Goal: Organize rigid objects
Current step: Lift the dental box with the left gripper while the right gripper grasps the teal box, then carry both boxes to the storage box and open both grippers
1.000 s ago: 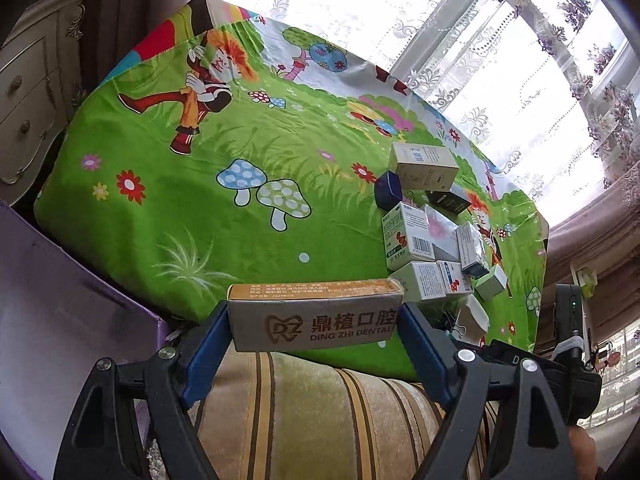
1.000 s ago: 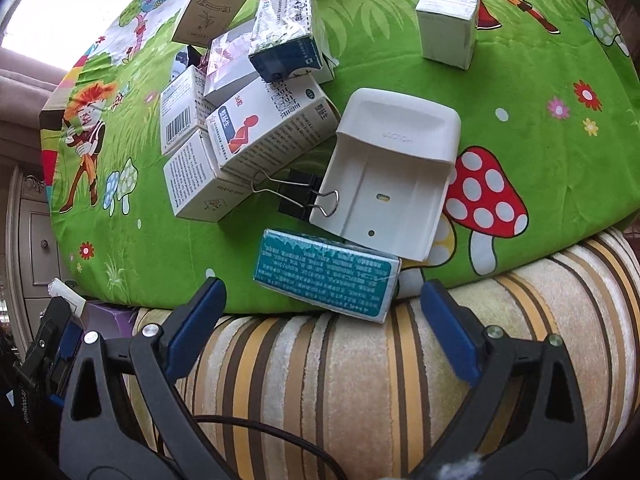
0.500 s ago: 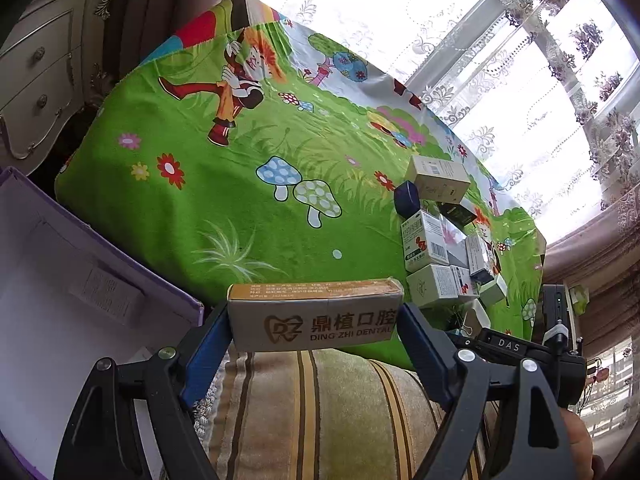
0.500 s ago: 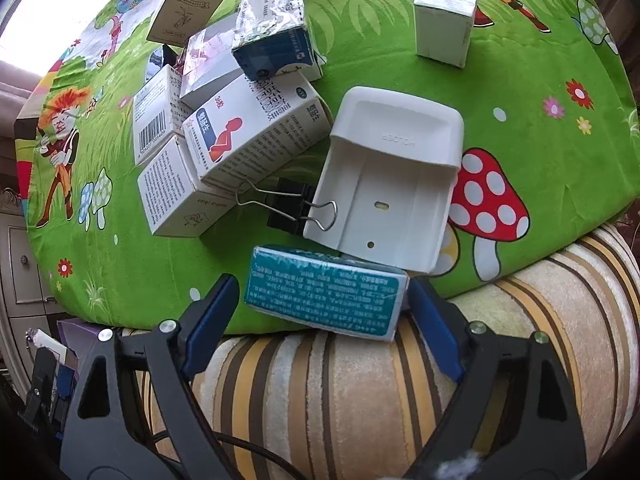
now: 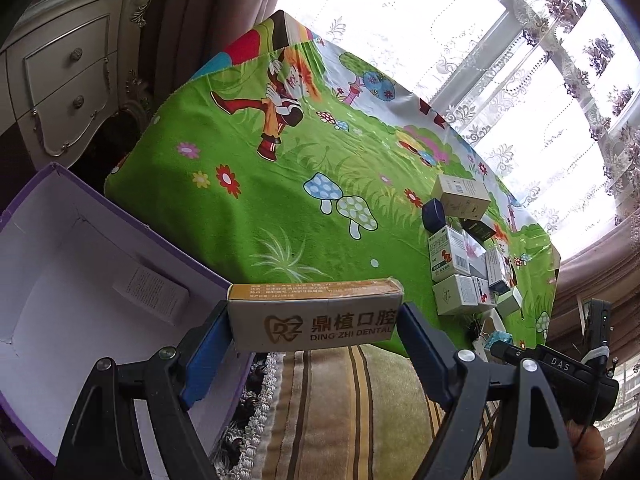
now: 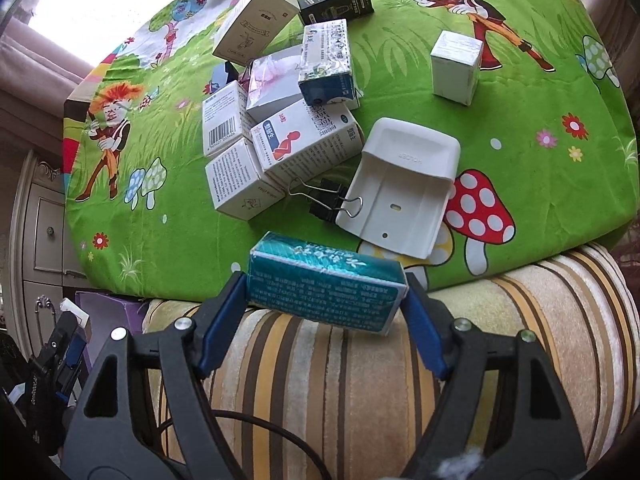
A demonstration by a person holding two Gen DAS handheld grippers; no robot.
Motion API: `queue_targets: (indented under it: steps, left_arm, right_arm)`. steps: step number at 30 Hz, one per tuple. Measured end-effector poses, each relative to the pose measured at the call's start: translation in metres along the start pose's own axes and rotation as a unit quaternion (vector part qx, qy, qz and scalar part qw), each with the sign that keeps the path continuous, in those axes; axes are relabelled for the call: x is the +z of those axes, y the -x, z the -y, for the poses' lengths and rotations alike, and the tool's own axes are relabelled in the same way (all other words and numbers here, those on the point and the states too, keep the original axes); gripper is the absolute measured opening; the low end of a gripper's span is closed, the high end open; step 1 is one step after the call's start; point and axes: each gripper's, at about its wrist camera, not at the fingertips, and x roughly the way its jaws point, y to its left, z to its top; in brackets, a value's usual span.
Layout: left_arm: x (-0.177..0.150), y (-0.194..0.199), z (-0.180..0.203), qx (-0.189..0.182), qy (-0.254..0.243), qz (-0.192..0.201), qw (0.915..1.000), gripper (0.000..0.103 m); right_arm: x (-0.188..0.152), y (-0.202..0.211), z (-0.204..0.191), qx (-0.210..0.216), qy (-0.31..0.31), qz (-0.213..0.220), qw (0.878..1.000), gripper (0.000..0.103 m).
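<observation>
My left gripper [image 5: 314,326] is shut on a long tan dental box [image 5: 316,318] and holds it in the air beside the open purple storage box [image 5: 48,280], at its right wall. My right gripper [image 6: 324,304] is shut on a teal box [image 6: 326,286], lifted just off the front edge of the green cartoon cloth [image 6: 160,240]. A pile of several small white cartons [image 6: 280,120] lies on the cloth beyond it, with a white plastic holder [image 6: 404,184] and a black binder clip [image 6: 326,202].
One white carton [image 6: 456,66] stands alone at the far right of the cloth. A small white box [image 5: 150,294] lies inside the purple box. A striped cushion [image 6: 360,380] is under both grippers. A white dresser [image 5: 68,72] stands at the left, curtains and window behind.
My left gripper has swung left with the dental box, bringing the purple box into view. My right gripper has closed on the teal box and lifted it off the cloth edge.
</observation>
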Motion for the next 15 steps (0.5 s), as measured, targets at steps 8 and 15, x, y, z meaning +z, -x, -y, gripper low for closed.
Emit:
queue_targets:
  steps: [8, 15]
  left_arm:
    - [0.002, 0.025, -0.032, 0.041, 0.025, 0.024, 0.9986, 0.083]
    - [0.002, 0.046, -0.057, 0.075, 0.044, 0.044, 0.9953, 0.083]
  right_arm:
    - [-0.013, 0.025, -0.061, 0.054, 0.111, 0.032, 0.992, 0.079]
    - [-0.05, 0.031, -0.14, 0.107, 0.25, 0.022, 0.962, 0.079]
